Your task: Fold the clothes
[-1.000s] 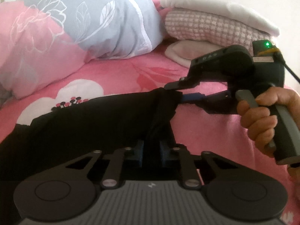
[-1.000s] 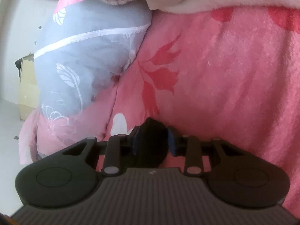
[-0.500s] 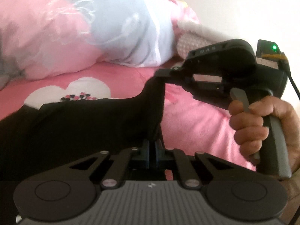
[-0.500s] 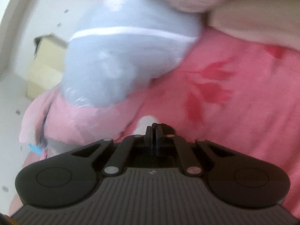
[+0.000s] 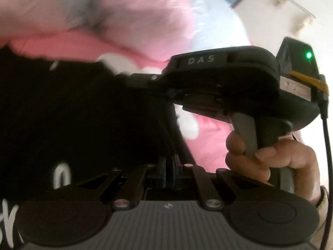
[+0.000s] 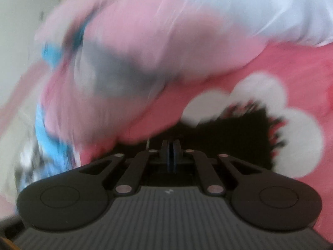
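Note:
A black garment (image 5: 72, 114) with white lettering lies spread over the pink bed sheet (image 5: 210, 139). My left gripper (image 5: 169, 167) is shut on a fold of it, and taut cloth runs up from its pads. In the left wrist view the right gripper (image 5: 135, 78), held by a person's hand (image 5: 260, 158), pinches the garment's raised edge. From the right wrist, its own gripper (image 6: 171, 150) shows pads almost together, the jaws opening a little, with black garment (image 6: 229, 137) pinched between them and reaching on beyond them. That view is heavily blurred.
A bunched pink and pale blue duvet (image 5: 124, 16) fills the far side of the bed, also blurred as duvet (image 6: 145, 41). White flower prints mark the sheet (image 6: 291, 66). A pale wall (image 5: 287, 10) rises at the right.
Both grippers have rolled and swung sideways across the bed, carrying the black cloth. The right gripper's jaws closed on the fabric and rose. The folded towels have left the view.

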